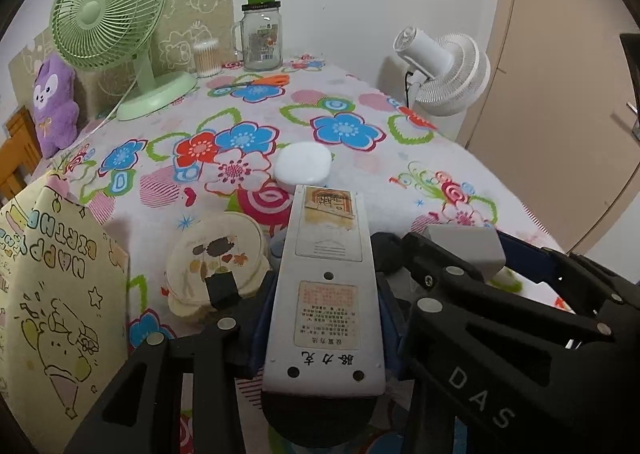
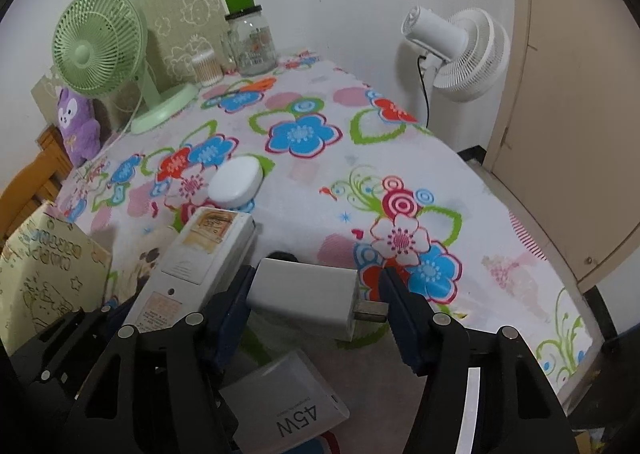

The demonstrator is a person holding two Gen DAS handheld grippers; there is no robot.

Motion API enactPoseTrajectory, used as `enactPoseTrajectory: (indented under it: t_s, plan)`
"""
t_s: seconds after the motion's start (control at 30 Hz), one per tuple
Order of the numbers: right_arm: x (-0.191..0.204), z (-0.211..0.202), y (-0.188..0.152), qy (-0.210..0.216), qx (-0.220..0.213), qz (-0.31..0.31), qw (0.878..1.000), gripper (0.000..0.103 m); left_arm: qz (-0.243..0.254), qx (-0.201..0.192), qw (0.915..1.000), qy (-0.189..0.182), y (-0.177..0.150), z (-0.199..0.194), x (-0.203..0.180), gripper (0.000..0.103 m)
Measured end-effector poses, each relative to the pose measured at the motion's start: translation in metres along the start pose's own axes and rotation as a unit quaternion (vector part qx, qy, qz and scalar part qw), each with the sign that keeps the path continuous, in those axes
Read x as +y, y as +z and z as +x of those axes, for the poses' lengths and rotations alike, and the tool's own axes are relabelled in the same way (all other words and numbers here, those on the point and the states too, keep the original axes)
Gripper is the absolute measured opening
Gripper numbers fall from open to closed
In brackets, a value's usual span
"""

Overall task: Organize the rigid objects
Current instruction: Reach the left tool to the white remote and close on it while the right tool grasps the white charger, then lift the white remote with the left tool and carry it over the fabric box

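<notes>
A grey-white remote control (image 1: 326,230) lies back side up, with my left gripper (image 1: 324,306) shut on its lower half between blue pads (image 1: 259,318). It shows again at the left of the right wrist view, remote (image 2: 192,266). My right gripper (image 2: 316,294) is shut on a white charger plug (image 2: 304,290), one pad on its flat end and the other on its prongs. That charger (image 1: 466,248) appears just right of the remote. Under the right gripper lies a white power bank (image 2: 288,406) marked 45W.
A white round box (image 1: 302,166) sits beyond the remote, and stacked round tins (image 1: 216,266) stand left of it. A yellow gift bag (image 1: 52,294) stands at near left. Green fan (image 1: 108,14), glass jar (image 1: 262,38), scissors (image 1: 264,81) and purple plush (image 1: 54,102) line the back; a white fan (image 1: 444,70) stands off the right edge.
</notes>
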State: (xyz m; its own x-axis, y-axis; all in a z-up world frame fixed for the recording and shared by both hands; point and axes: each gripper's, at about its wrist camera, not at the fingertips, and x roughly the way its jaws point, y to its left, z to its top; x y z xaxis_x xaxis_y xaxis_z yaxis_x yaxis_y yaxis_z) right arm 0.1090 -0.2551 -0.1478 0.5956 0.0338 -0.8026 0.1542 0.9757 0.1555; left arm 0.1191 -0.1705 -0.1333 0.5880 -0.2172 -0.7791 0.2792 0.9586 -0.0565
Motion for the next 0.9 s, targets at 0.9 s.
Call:
enactPoseTrajectory:
  t_s: [0.9]
  plan:
    - [0.022,-0.082,0.014,0.001,-0.064,-0.024,0.998,0.066,-0.022,-0.047,0.9985,-0.013,0.011,-0.077,0.004,0.046]
